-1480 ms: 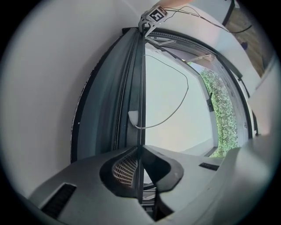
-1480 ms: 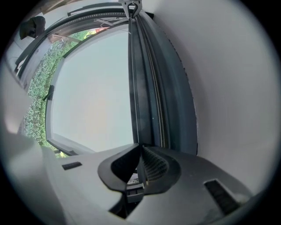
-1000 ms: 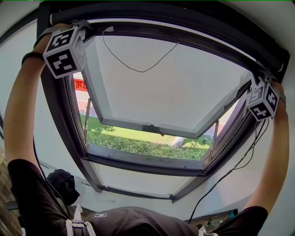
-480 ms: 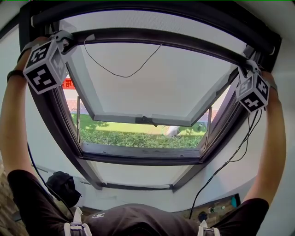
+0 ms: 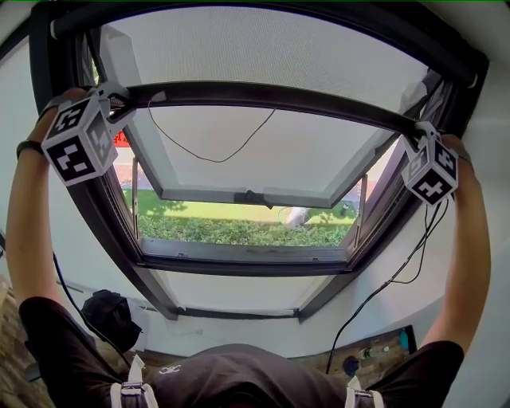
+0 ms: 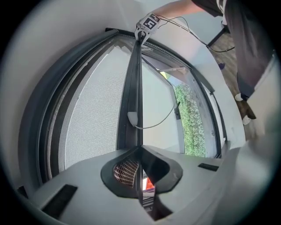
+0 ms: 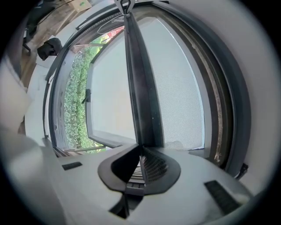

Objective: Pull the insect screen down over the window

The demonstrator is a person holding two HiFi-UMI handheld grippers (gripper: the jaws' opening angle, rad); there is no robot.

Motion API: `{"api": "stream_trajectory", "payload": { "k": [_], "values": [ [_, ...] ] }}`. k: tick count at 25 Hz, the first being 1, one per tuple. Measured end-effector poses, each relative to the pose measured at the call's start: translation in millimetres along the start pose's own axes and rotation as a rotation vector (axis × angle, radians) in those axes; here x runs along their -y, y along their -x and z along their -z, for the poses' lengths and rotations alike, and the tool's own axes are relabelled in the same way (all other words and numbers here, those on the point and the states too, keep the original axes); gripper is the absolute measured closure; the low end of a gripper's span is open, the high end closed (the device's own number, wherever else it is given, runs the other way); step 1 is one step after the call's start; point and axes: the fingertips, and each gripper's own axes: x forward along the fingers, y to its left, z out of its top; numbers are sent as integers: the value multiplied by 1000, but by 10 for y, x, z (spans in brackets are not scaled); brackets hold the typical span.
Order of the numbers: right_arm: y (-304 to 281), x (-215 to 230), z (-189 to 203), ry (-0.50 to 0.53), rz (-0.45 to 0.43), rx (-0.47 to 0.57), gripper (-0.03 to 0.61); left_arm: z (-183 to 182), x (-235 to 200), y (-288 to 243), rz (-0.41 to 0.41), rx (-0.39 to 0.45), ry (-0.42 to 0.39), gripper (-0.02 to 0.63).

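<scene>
**Left gripper view.** The left gripper (image 6: 140,153) has its jaws narrow, pinched on one end of the long dark metal pull bar (image 6: 133,79). The bar runs from lower centre to the top of the frame. The fine grey mesh insect screen (image 6: 90,114) lies left of the bar. Right of the bar the opening is uncovered and shows green hedge.

**Right gripper view.** The right gripper (image 7: 140,153) has its jaws equally narrow, clamped on the bar's other end. Here the mesh is right of the bar and the bare opening is to its left.

**Head view.**
- The bar spans the upper third of the frame, held level by its two ends.
- Mesh covers the stretch from the black roller housing (image 5: 335,24) at the top edge down to the bar.
- Below the bar, the pale tilted-out window sash (image 5: 263,171) and the lawn are still unscreened.

**Step in hand (judged).** This looks like the draw-down under way, with most of the travel still left.

**Next move (judged).** Lower both ends together and keep the bar level until it reaches the bottom rail of the dark window frame (image 5: 239,267).

**Edges and room.**
- The bar ends sit just beside the frame's side rails, so a skewed pull could jam.
- A thin black cord loop (image 5: 209,155) hangs under the bar and might snag.
- The path below looks open.
</scene>
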Motion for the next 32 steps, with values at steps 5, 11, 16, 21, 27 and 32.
{"api": "stream_trajectory", "payload": {
  "k": [5, 11, 16, 21, 27, 32],
  "values": [
    [-83, -337, 82, 29, -44, -28, 552, -2, 310, -94, 96, -17, -12, 591],
    [-201, -944, 156, 43, -106, -42, 552, 28, 901, -295, 209, -24, -17, 589],
    [-264, -1463, 155, 62, -191, -55, 552, 78, 1430, -449, 312, -31, -21, 588],
    [-366, -2080, 177, 86, -256, -75, 552, 114, 1967, -622, 395, -18, 28, 588],
    [-483, -2613, 248, 96, -286, -90, 552, 132, 2450, -836, 439, -29, 43, 588],
    [-546, -3042, 274, 105, -339, -105, 552, 179, 2869, -935, 511, -37, 56, 588]
  ]
}}
